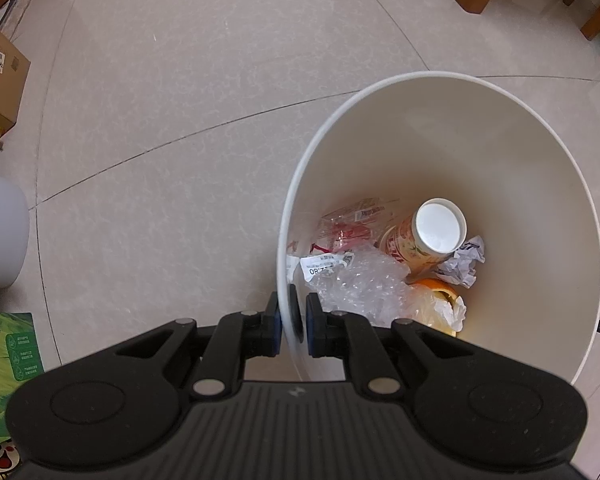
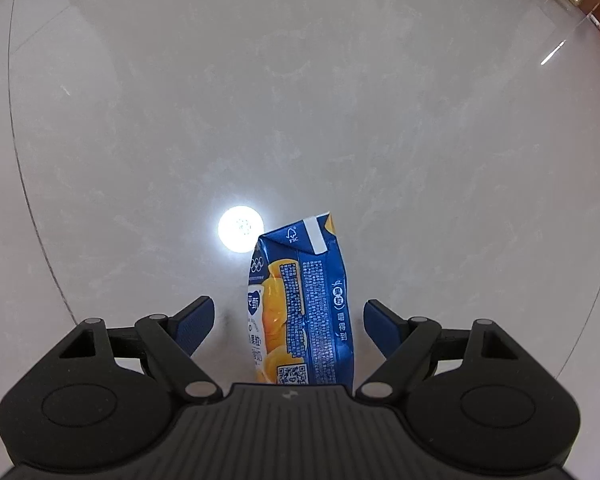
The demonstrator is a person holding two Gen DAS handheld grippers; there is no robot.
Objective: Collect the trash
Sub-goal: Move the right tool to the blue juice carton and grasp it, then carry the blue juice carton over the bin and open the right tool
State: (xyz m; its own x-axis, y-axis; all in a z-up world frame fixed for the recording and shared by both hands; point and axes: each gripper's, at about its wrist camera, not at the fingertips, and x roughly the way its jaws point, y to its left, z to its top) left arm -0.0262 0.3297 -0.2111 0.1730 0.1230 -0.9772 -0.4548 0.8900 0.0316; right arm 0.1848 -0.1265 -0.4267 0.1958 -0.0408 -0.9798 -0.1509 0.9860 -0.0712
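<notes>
Left hand-held gripper [image 1: 293, 326] clamped on the near rim of a white trash bin [image 1: 540, 184], one pad outside the wall, one inside. In the bin's bottom: a tipped paper cup [image 1: 424, 240] with a white lid, crumpled paper [image 1: 466, 262], clear bubble wrap [image 1: 364, 284], a red-printed plastic wrapper [image 1: 348, 226], a torn label [image 1: 324, 266] and something orange [image 1: 436, 290] (half buried, hard to name). Standing on pale floor tiles [image 1: 180, 100], with a cardboard box [image 1: 0, 76] off to the left.

Right hand-held gripper [image 2: 288, 322] spread wide, pointing steeply down at a dented blue drink carton [image 2: 304, 312] lying on the glossy floor [image 2: 300, 100]. Carton between the blue pads [image 2: 194, 322], touched by neither. Lamp glare [image 2: 241, 229] just beside the carton's far end.
</notes>
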